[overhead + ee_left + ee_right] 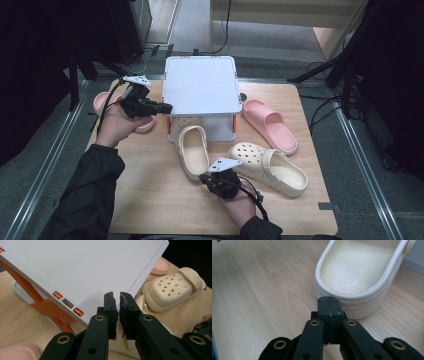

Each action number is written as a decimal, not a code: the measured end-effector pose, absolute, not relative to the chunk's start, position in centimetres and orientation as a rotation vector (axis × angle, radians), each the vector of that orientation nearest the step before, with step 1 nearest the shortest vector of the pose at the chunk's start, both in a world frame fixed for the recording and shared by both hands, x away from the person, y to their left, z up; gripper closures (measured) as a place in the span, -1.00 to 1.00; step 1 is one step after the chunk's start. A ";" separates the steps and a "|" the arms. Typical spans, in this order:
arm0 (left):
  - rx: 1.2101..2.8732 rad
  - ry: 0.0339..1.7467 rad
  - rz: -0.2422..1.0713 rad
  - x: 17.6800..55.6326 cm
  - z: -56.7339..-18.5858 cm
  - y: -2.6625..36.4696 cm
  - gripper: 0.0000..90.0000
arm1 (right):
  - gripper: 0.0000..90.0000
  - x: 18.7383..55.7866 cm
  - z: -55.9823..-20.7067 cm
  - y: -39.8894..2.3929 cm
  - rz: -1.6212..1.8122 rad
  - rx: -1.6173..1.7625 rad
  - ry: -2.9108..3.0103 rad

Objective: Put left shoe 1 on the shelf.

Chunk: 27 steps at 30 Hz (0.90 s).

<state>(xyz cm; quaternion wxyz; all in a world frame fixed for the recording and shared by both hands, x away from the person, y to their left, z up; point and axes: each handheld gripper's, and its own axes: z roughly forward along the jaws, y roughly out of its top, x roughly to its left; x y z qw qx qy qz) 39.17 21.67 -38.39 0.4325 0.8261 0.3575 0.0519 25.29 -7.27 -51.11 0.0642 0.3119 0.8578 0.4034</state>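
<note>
**Nudging the Cream Clog Toward the Shoe Rack**

Pressing its closed tips against the heel of the cream clog point(359, 277), the right hand-held gripper point(329, 302) grasps nothing; its jaws are pinched together so they work as a blunt pusher, not a clamp. The clog lies on the table point(150, 200) with its toe tucked under the white shoe rack point(201, 85), heel toward the person, so a push from behind would likely slide it further onto the lower shelf.

The left hand-held gripper point(165, 107) hovers at the rack's left edge, its jaws nearly closed with only a thin slit between the pads and nothing in it. It seems placed there to steady the rack against the push, though I cannot tell if it touches.

The matching second clog point(270, 167) waits just right of the first. Two pink slides point(270, 125) point(102, 102) flank the rack, well apart from each other.
</note>
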 end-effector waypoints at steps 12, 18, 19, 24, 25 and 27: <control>2.054 0.893 0.119 39.2 -38.4 21.8 0.85 | 1.00 27.2 -50.2 -4.9 1.257 0.930 2.578; 2.053 0.894 0.118 39.2 -38.4 21.8 0.85 | 1.00 28.9 -50.2 -3.8 1.263 0.962 2.584; 2.054 0.893 0.117 39.2 -38.4 21.8 0.85 | 1.00 29.2 -50.2 -3.5 1.259 0.963 2.582; 2.052 0.893 0.113 39.2 -38.4 21.8 0.85 | 1.00 30.8 -50.0 -2.6 1.276 0.972 2.574; 2.051 0.892 0.112 39.2 -38.5 21.8 0.85 | 1.00 31.1 -50.0 -2.4 1.275 0.972 2.563; 2.048 0.896 0.112 39.3 -38.5 21.9 0.85 | 1.00 31.9 -49.8 -2.2 1.297 0.984 2.574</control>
